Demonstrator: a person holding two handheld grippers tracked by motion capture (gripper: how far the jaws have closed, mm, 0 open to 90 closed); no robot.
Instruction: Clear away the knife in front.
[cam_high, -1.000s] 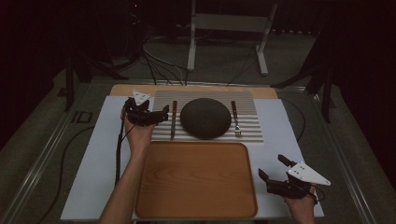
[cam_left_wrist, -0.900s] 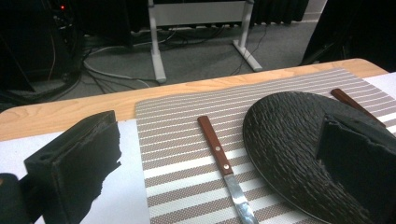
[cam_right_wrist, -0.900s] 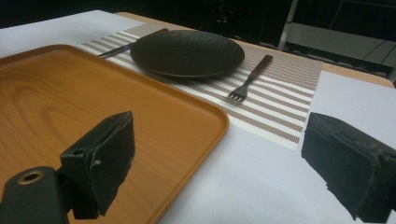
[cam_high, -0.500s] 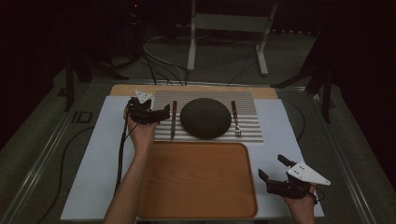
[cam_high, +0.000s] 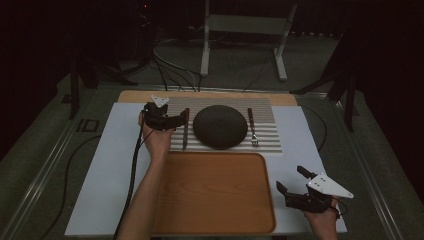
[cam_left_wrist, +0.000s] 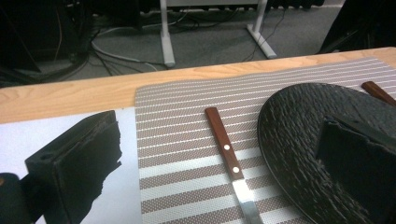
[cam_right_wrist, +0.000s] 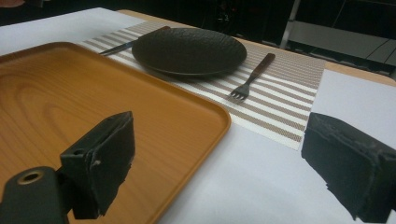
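A wooden table (cam_high: 285, 99) carries a white sheet (cam_high: 110, 165). On the sheet, a striped placemat (cam_high: 265, 131) lies just beside the left gripper (cam_high: 181, 119), and an orange tray (cam_high: 215, 190) sits between both grippers, left of the right gripper (cam_high: 291, 181).

My left gripper (cam_high: 172, 121) reaches for the knife with the brown wooden handle and thin silver blade (cam_high: 185, 131). It lies flat on the striped brown and white mat (cam_high: 265, 120). Its handle points to 12 o'clock and its blade points to 6 o'clock. It sits just beside the round black plate (cam_high: 220, 126), at the plate's 9 o'clock. The handle has two small silver dots. My jaws are wide apart, one on each side of the knife.
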